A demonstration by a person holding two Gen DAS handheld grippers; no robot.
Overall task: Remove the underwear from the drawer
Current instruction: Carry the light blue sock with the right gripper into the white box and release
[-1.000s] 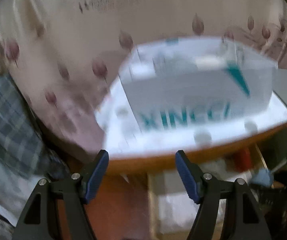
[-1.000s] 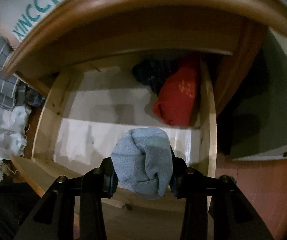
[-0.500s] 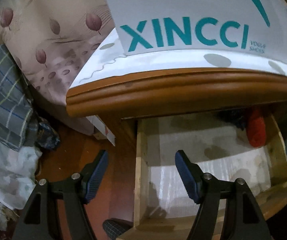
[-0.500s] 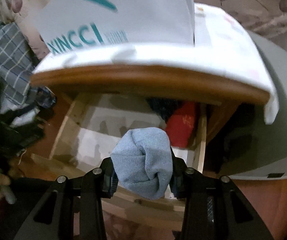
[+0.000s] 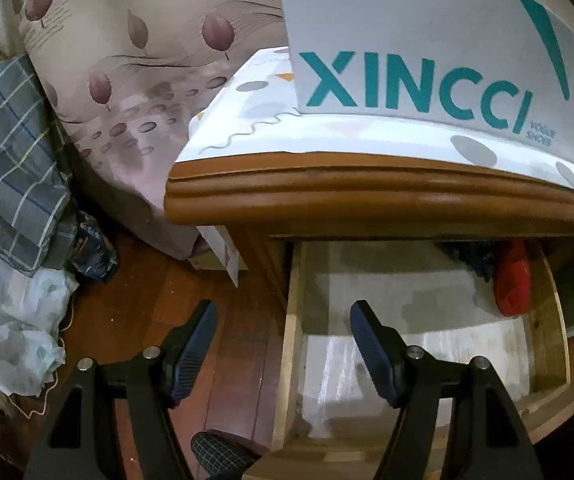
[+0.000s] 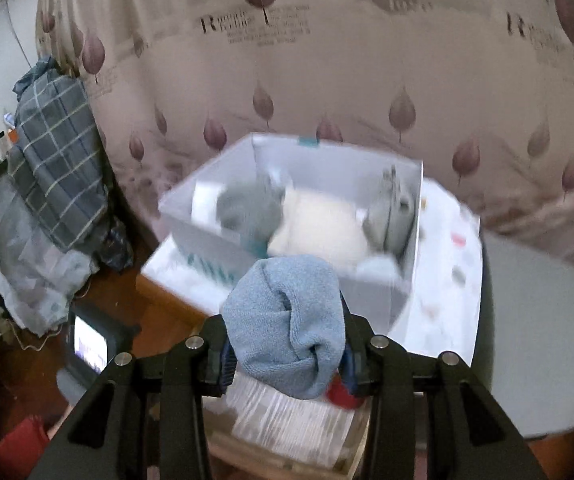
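A leaf-print curtain (image 6: 327,60) hangs behind the nightstand (image 5: 367,196), whose drawer (image 5: 293,320) stands pulled out below your left tool (image 5: 283,316), its jaws apart and empty. Your right tool (image 6: 285,356) grips rolled blue underwear (image 6: 287,320), with the white box (image 6: 375,296) just beyond it. Red cloth (image 5: 511,280) lies in the drawer's far right corner.

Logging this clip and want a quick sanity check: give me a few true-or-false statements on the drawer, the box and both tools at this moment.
1. The right tool grips a rolled light-blue fabric bundle. True.
2. The left tool holds a red garment. False: its jaws stand open and empty.
3. The open wooden drawer is empty. False: a red cloth bundle lies at its back right.
4. The white cardboard box with teal lettering sits on top of the wooden nightstand. True.
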